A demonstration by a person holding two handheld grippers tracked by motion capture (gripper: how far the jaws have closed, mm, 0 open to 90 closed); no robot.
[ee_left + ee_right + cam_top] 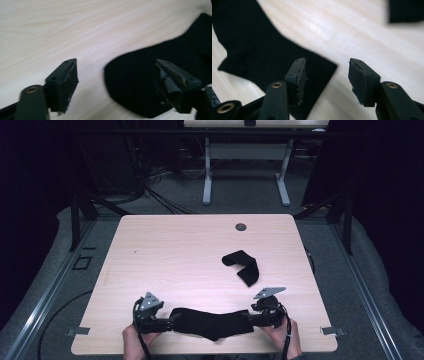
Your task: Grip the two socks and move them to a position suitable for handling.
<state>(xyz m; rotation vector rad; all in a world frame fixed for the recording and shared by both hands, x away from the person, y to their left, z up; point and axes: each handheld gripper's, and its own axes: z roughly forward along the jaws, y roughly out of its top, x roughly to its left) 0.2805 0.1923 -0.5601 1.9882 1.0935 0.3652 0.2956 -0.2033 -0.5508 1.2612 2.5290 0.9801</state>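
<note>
We see a long black sock [210, 322] lying flat along the near edge of the pale wood surface [175, 250], stretched sideways between the two grippers, with a bulge sagging toward the person at its middle. Its fabric is matte and dark, with a fine ribbed knit visible in the right gripper view [249, 42].

The left gripper [167, 322] sits at the sock's left end; in the left gripper view its fingers [63, 82] stand wide apart, one over bare wood and the other over the sock's rounded end [140, 85], gripping nothing. The right gripper [252, 316] sits at the sock's right end, and its fingers [298, 80] are also spread, one above the sock's squared corner and one over bare wood.

A second black sock [242, 266] lies folded on itself farther back and to the right, well apart from the first. Beyond it, near the far edge, is a small round grommet [241, 227]. Another desk's white legs [207, 175] stand on the floor behind.
</note>
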